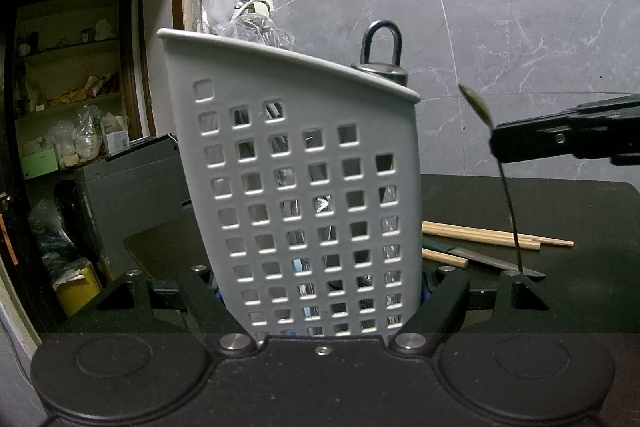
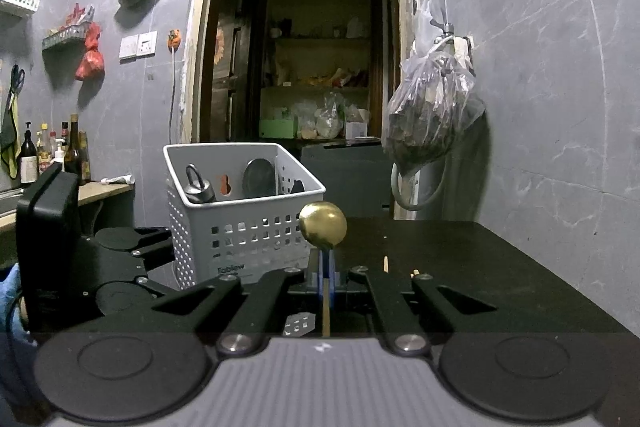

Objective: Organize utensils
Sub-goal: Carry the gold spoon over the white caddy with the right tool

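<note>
A grey perforated basket (image 1: 304,187) fills the left wrist view, and my left gripper (image 1: 320,291) is shut on its lower sides. A metal piece with a loop (image 1: 382,55) sticks up out of it. From the right wrist view the basket (image 2: 240,227) stands on the black table (image 2: 500,267), holding the looped piece (image 2: 198,187) and a dark round item (image 2: 260,179). My right gripper (image 2: 325,267) is shut on the handle of a gold spoon (image 2: 323,225), bowl up, to the right of the basket. Wooden chopsticks (image 1: 480,237) and a knife (image 1: 484,259) lie on the table.
A plastic bag (image 2: 432,111) hangs from a wall tap at the table's far right. Behind the table stands a grey box (image 1: 132,195), with an open doorway to shelves beyond. Bottles (image 2: 52,151) line a counter at the left.
</note>
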A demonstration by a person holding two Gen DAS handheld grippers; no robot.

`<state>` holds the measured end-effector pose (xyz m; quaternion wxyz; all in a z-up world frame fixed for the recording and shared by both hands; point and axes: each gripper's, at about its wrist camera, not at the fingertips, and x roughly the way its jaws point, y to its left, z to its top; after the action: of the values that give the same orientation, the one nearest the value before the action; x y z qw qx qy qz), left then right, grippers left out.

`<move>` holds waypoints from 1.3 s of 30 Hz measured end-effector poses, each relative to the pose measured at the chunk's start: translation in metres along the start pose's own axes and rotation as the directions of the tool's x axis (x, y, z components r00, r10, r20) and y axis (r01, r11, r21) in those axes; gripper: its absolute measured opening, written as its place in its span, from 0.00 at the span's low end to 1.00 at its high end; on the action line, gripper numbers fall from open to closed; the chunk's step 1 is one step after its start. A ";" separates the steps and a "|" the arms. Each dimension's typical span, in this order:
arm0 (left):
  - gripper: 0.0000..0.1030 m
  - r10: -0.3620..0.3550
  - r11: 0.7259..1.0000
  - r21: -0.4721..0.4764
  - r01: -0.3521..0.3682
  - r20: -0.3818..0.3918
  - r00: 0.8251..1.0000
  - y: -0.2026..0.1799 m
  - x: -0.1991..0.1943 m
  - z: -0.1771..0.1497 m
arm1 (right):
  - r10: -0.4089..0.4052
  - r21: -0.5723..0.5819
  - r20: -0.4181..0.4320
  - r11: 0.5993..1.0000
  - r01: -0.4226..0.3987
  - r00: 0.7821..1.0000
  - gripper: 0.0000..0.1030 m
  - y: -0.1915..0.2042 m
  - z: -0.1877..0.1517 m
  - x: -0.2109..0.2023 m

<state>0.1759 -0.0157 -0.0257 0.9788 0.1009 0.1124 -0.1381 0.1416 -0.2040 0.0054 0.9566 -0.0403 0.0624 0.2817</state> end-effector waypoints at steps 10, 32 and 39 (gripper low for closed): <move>0.76 0.009 1.000 0.015 -0.009 -0.004 1.000 -0.004 0.002 0.000 | 0.008 0.029 0.049 1.000 -0.009 0.999 0.04 -0.001 -0.013 -0.027; 0.77 0.014 1.000 0.026 -0.014 -0.012 1.000 -0.007 0.004 0.002 | 0.102 -0.214 -0.262 0.964 -0.161 0.960 0.46 0.023 -0.016 0.007; 0.77 0.013 1.000 0.029 -0.013 -0.014 1.000 -0.007 0.005 0.002 | 0.058 -0.327 -0.326 0.930 -0.170 0.944 0.11 0.038 -0.016 0.036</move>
<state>0.1787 -0.0242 -0.0260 0.9774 0.1166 0.1166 -0.1326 0.1492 -0.1543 -0.0171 0.8940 -0.2501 0.1631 0.3339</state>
